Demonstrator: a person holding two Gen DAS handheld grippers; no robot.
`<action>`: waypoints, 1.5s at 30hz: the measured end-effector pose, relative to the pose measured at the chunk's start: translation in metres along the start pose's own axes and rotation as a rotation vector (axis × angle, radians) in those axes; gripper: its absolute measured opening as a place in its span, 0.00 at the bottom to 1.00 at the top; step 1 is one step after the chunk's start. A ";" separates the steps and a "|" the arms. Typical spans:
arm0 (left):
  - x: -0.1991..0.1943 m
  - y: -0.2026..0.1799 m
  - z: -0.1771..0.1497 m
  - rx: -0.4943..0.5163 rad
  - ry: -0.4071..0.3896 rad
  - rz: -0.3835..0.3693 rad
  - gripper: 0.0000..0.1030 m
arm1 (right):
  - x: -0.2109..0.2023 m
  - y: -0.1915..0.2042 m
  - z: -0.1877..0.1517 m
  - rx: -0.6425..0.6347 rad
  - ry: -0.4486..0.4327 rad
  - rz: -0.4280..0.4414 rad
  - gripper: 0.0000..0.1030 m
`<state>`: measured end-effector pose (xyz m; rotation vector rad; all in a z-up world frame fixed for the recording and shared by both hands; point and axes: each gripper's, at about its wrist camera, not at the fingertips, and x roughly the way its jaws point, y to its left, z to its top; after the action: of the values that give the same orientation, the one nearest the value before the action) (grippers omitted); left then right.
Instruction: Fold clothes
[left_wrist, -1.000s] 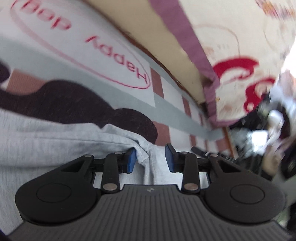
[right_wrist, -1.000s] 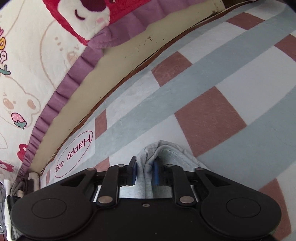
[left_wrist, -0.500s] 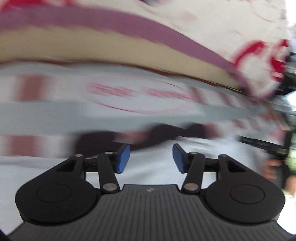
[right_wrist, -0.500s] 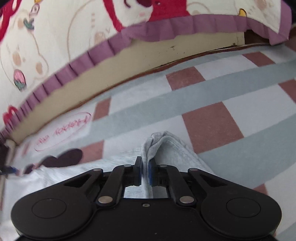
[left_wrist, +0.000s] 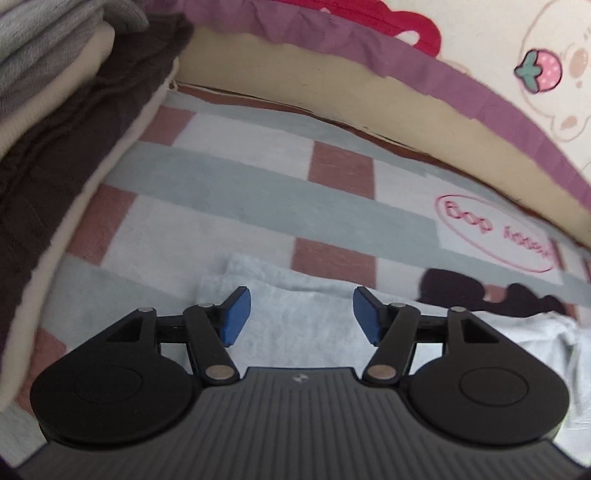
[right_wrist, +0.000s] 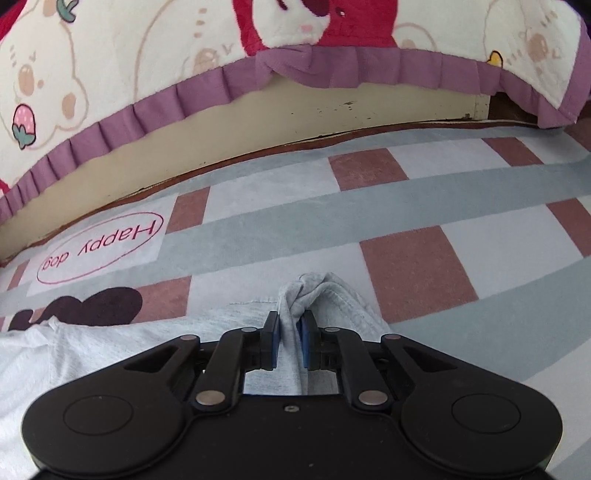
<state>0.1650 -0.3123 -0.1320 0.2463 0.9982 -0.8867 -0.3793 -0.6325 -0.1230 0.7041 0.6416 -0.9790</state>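
A light grey garment (left_wrist: 295, 325) lies on a checked blanket (left_wrist: 229, 184). In the left wrist view its folded corner sits just past my left gripper (left_wrist: 301, 314), which is open and empty above the cloth. In the right wrist view my right gripper (right_wrist: 288, 341) is shut on a bunched corner of the grey garment (right_wrist: 314, 291), which pokes up between the blue pads. The rest of the garment spreads left and down under the gripper.
A stack of folded clothes (left_wrist: 66, 92), grey, cream and dark brown, stands at the left. A plush cartoon blanket with a purple frill (right_wrist: 258, 70) hangs over a beige bed base (right_wrist: 332, 107) behind. A "Happy dog" print (right_wrist: 99, 251) marks the checked blanket.
My left gripper let go of the grey cloth, opened wider and swung left to the garment's other corner. My right gripper stayed shut on its corner and turned slightly.
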 end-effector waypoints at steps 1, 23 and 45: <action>0.003 0.000 0.000 0.008 0.002 0.020 0.62 | 0.000 -0.002 -0.001 0.007 -0.003 0.007 0.11; -0.007 0.023 -0.028 0.446 -0.070 -0.040 0.65 | -0.002 -0.003 -0.005 -0.033 -0.026 0.028 0.15; -0.008 0.002 -0.022 0.467 -0.276 -0.050 0.11 | -0.002 0.005 -0.008 -0.106 -0.040 -0.006 0.15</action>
<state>0.1504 -0.2941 -0.1378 0.4798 0.5339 -1.1603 -0.3766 -0.6233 -0.1251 0.5879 0.6559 -0.9551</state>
